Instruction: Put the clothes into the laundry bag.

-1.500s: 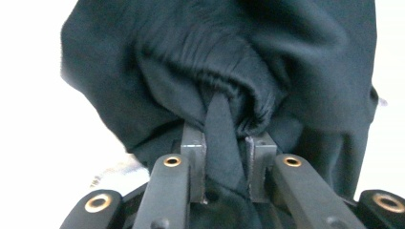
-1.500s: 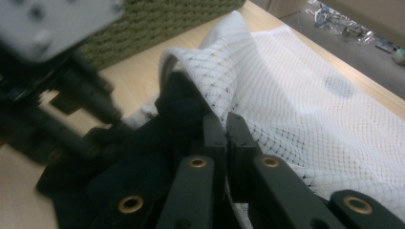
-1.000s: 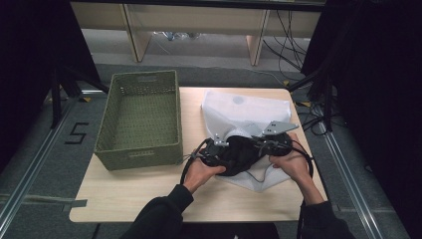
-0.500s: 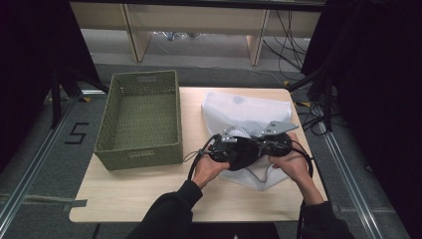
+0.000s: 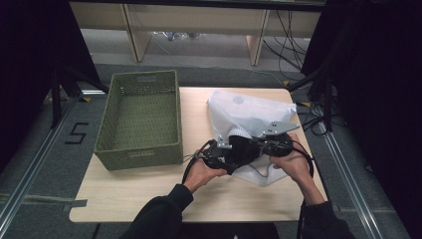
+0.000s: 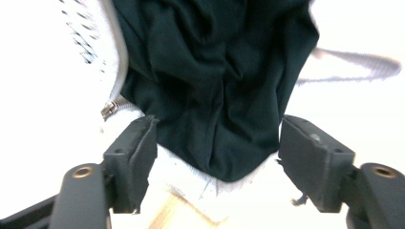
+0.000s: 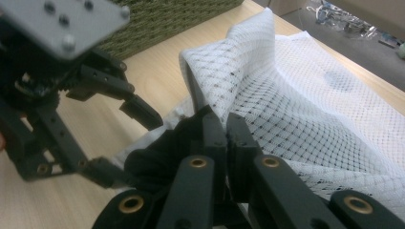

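Cloth work at the near right of the worktop (image 5: 149, 199): a black garment (image 5: 241, 149) sits half inside a white mesh laundry bag (image 5: 249, 112), poking out of the bag's opening toward the person, at about 5 o'clock from the green basket (image 5: 142, 119), which stands well apart at the left.

The right claw (image 7: 225, 125) has its jaws pressed together on the mesh edge of the bag's mouth, lifting that edge into a small peak. The left claw (image 6: 217, 143) stands wide apart, one jaw on each side of the bulging end of the garment, with the bag's zipper pull (image 6: 109, 109) just beside its left jaw at about 10 o'clock.

The step in hand looks like moving the garment through the bag's mouth, and I cannot tell from this whether in or out. To do it well, the right claw should hold the mesh high and taut so the opening stays wide. The left claw should close on dark cloth alone, low on the bunched fold, keeping clear of the zipper and the white lip beneath. A deep bite on the thick fold should slip less than a pinch at the hem. Moving the cloth slowly along the bag's length would keep the mesh from dragging.
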Available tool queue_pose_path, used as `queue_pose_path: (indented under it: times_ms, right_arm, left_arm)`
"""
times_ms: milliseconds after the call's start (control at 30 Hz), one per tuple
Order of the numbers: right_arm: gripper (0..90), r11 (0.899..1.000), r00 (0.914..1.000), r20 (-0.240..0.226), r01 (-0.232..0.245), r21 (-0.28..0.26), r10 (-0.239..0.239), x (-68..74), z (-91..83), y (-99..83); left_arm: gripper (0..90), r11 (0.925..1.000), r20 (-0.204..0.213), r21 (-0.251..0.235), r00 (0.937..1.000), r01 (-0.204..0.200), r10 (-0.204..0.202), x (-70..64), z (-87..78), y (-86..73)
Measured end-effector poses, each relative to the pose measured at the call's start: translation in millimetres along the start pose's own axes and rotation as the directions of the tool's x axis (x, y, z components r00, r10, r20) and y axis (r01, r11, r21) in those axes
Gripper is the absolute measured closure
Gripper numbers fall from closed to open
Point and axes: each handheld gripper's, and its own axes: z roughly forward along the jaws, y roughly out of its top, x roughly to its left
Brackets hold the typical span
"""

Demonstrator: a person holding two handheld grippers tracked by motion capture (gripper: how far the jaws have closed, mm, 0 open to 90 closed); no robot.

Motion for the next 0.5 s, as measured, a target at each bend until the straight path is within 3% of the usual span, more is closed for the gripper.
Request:
queue_pose_path:
  times_ms: [33,100,167,200,233,300,367,400,467,500]
  right_arm:
    - [89.4,1.0,0.9999,0.001,-0.013,0.01,0.013,1.8,-0.2,0.2]
    - [89.4,1.0,0.9999,0.016,0.006,0.003,-0.006,2.1,-0.2,0.1]
    - [89.4,1.0,0.9999,-0.002,-0.011,0.006,0.011,3.1,-0.4,0.1]
    - [89.4,1.0,1.0,0.004,-0.009,0.004,0.009,2.8,-0.9,0.1]
    - [89.4,1.0,1.0,-0.005,-0.005,0.005,0.005,2.3,-2.3,0.2]
    - [89.4,1.0,0.9999,-0.007,-0.012,0.002,0.012,2.9,-4.7,0.4]
    - [89.4,1.0,1.0,-0.005,0.002,-0.005,-0.002,0.4,-6.2,0.0]
    - [89.4,1.0,0.9999,-0.013,0.003,-0.003,-0.003,0.1,-6.6,-0.9]
    - [89.4,1.0,1.0,-0.007,0.007,0.006,-0.007,-0.7,-8.0,-4.6]
    - [89.4,1.0,0.9999,-0.01,0.008,0.014,-0.007,-0.7,-7.5,-6.9]
  left_arm:
    - [34.6,0.9999,-0.008,0.006,0.9999,-0.011,0.011,-0.9,4.2,0.0]
    - [63.8,0.999,-0.016,0.025,0.9992,-0.036,0.036,-2.2,14.4,3.2]
    - [82.5,0.9996,-0.02,-0.026,0.9997,0.014,-0.015,-2.0,19.2,10.6]
    - [84.3,0.9975,-0.014,-0.054,0.9988,0.045,-0.046,-2.2,20.0,15.6]
    - [85.0,0.9963,0.003,-0.072,0.9988,0.048,-0.048,-1.5,19.6,21.1]
    - [85.0,0.9934,-0.016,-0.106,0.9988,0.044,-0.046,-1.3,18.9,30.7]
    - [84.5,0.9901,-0.025,-0.123,0.9971,0.068,-0.072,0.8,23.7,30.5]
    - [83.3,0.9958,-0.035,-0.082,0.9984,0.04,-0.044,5.0,29.3,26.9]
    - [76.5,0.9978,-0.015,-0.044,0.9987,0.048,-0.049,8.7,37.0,20.5]
    - [72.9,0.9951,-0.007,-0.062,0.997,0.076,-0.077,7.1,38.8,17.0]
